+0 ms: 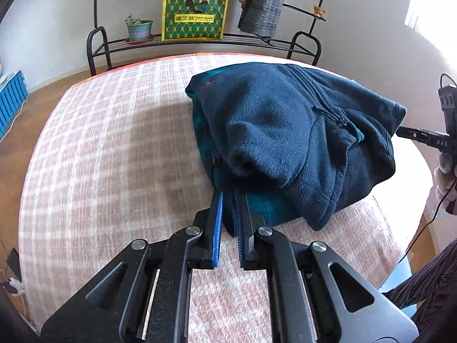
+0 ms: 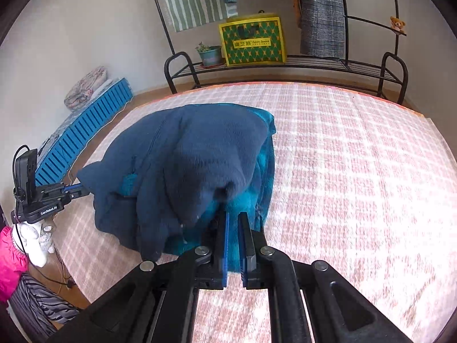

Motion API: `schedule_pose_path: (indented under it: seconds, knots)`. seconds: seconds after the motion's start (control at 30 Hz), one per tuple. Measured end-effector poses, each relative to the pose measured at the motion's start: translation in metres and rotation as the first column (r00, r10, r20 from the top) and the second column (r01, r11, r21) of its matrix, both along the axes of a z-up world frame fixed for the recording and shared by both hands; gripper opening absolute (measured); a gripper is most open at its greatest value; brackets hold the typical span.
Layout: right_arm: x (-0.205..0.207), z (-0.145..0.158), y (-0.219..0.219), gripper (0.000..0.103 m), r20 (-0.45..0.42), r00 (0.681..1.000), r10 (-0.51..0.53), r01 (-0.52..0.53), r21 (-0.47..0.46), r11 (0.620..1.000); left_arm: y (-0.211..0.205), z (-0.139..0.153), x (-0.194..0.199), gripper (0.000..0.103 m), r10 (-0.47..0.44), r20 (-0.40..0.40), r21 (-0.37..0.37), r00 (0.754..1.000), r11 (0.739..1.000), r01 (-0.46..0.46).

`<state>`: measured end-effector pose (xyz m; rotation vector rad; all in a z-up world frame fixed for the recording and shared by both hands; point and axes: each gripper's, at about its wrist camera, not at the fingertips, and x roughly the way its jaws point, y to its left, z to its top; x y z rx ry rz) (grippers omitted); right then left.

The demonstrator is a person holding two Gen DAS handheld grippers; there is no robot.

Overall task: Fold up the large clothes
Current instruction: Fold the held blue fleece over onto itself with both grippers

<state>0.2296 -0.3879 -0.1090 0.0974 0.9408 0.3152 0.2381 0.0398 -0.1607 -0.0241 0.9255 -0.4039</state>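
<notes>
I've got the blue fleece jacket point(image 1: 285, 131) pinched in both tools: left gripper point(image 1: 230, 203) and right gripper point(image 2: 232, 220) each pressed together on its near hem, I think, tho the folds hide the exact bite. It's bunched mid-blanket point(image 1: 100, 143), toward the far edge. Soft, thick, floppy, not slippery; best held at hem corners w/ both sides.

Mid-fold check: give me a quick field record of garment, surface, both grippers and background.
garment: navy fleece jacket, bunched, teal lining showing
surface: pink checked blanket
left gripper: shut on jacket's near edge
right gripper: shut on jacket's near edge
background: black metal rack holding green-yellow bag and potted plant
</notes>
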Motion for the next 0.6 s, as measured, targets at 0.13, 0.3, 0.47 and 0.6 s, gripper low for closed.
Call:
schedule_pose_path:
  seconds: [0.13, 0.3, 0.47, 0.6]
  knots:
    - [-0.016, 0.015, -0.018, 0.038, 0.015, 0.997, -0.075, 0.072, 0.142, 0.987, 0.037, 0.010, 0.003, 0.031, 0.102, -0.090, -0.231, 0.991, 0.965, -0.120]
    - [-0.016, 0.020, -0.023, 0.067, -0.004, 0.996, -0.088, 0.084, 0.356, 0.931, 0.060, 0.017, 0.038, 0.042, 0.147, -0.241, -0.476, 0.959, 0.844, -0.249]
    - [0.006, -0.005, -0.007, 0.067, -0.082, 0.993, -0.087, 0.113, 0.389, 0.914, 0.047, -0.013, 0.067, 0.045, 0.106, -0.413, -0.570, 0.905, 0.745, -0.348]
    - [0.025, -0.029, -0.006, 0.042, -0.150, 0.984, -0.091, 0.149, 0.440, 0.885, 0.027, -0.027, 0.074, 0.019, 0.098, -0.431, -0.526, 0.897, 0.780, -0.338]
